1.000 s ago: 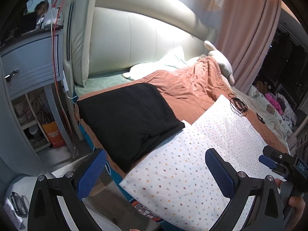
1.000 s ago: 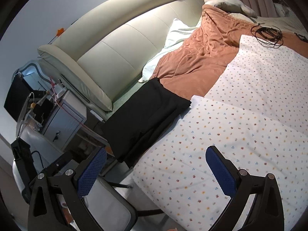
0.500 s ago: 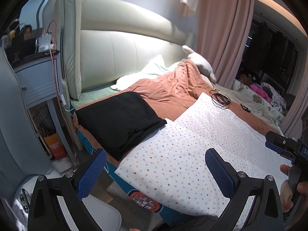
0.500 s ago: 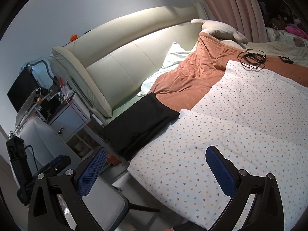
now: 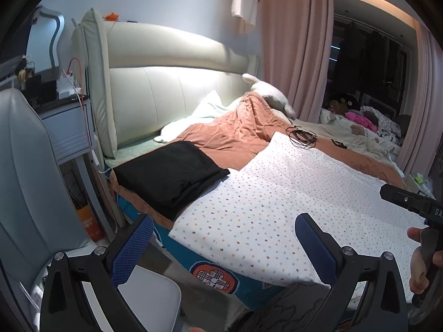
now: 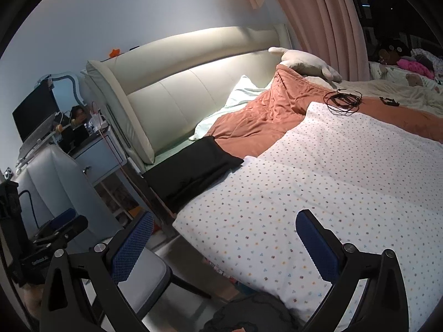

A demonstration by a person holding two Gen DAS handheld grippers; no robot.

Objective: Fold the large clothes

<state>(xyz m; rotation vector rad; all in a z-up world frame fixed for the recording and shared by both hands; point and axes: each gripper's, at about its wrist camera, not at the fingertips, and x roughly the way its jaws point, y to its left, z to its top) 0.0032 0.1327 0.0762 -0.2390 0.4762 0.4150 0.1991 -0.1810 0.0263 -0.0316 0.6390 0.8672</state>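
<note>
Both your tongs are spread wide with nothing between the blue pads. The left tongs [image 5: 224,244] hang over the near edge of the bed, and the right tongs [image 6: 224,244] do too, a bit further along. You can see your right hand [image 5: 423,260] wrapped round its black handle at the right edge of the left view.

The folded black garment [image 5: 171,173] sits flat on the rumpled rust-orange quilt [image 5: 235,135] at the head-end corner of the bed, well ahead of either tool. Its near right corner just touches the white dotted sheet [image 5: 290,193] that covers most of the mattress. From the right view the same black garment [image 6: 191,170] lies just beside the cream padded headboard [image 6: 193,91].

On the far end of the dotted sheet there's a coil of thin black cable [image 6: 343,99]. A grey chair [image 5: 25,193] stands at the left, next to a pale blue bedside cabinet [image 5: 69,130]. Pink curtains [image 5: 296,47] hang past the headboard.
</note>
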